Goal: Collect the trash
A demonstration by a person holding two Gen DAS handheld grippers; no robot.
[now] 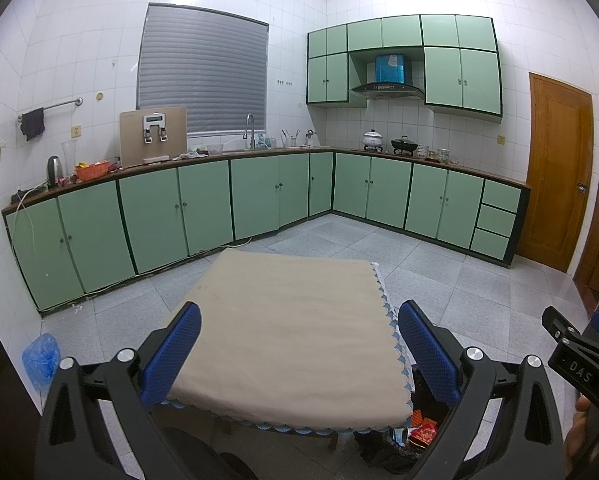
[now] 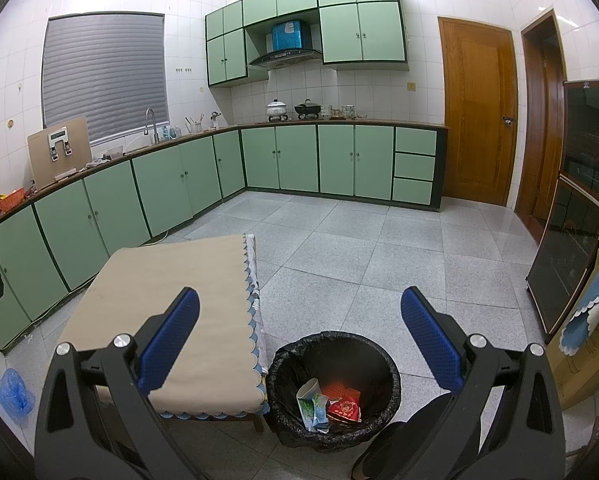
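In the left view the left claw (image 1: 299,354) is hovering open and empty over the bare bench (image 1: 283,320), while in the right view the right claw (image 2: 299,340) is gaping empty above the bin (image 2: 383,364) already holding the wrappers (image 2: 331,402), so collection is likely finishing and only a final check is remaining.

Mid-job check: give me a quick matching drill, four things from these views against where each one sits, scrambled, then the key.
Things:
1. trash bin
2. blue plastic bag
3. red packet
4. kettle

Places:
A. on the countertop at its far left end
B. inside the black liner, beside a green and white carton
C. on the floor at the right side of the cloth-covered table
D. on the floor left of the table, near the base cabinets

Pairs: 1-C, 2-D, 3-B, 4-A
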